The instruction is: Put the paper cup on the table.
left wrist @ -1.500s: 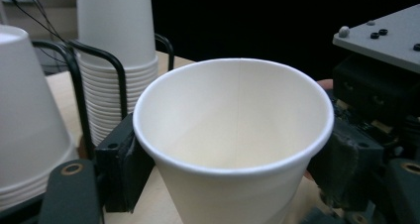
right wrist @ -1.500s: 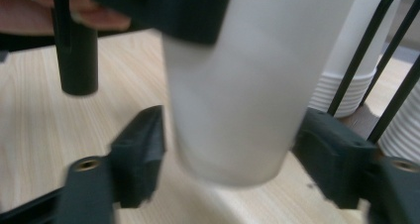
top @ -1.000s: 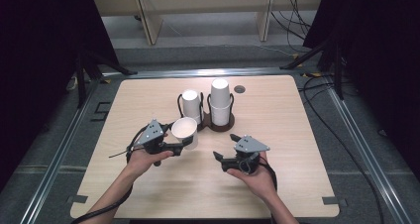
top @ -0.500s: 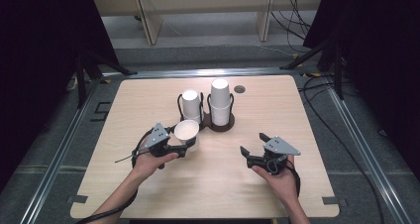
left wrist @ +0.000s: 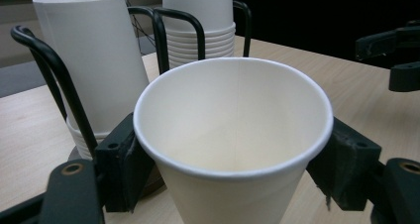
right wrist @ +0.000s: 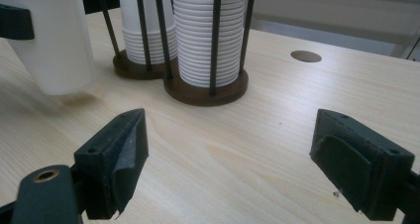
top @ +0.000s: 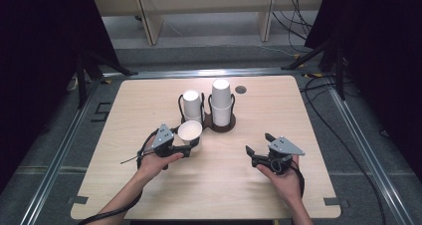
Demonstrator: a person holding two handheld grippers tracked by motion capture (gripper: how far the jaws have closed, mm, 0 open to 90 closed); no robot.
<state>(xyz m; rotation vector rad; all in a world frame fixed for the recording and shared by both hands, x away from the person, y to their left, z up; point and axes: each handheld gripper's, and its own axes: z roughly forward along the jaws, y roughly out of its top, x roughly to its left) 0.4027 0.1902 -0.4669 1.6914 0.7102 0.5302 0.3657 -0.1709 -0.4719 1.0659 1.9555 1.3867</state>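
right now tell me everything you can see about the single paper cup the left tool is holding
The paper cup is plain white, tapered, with a rolled rim, and looks empty inside with a faint seam down its wall. It stands upright, mouth up, clamped on both sides just below the rim by the left tool. In the right gripper view its base seems to hang slightly above the wooden table. It sits just in front of the black wire cup holder, apart from the stacked cups.

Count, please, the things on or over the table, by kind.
Stacks of white cups: 2
Wire cup holders: 2
Single paper cup, held: 1
Grippers: 2, left gripper, right gripper
Total: 7
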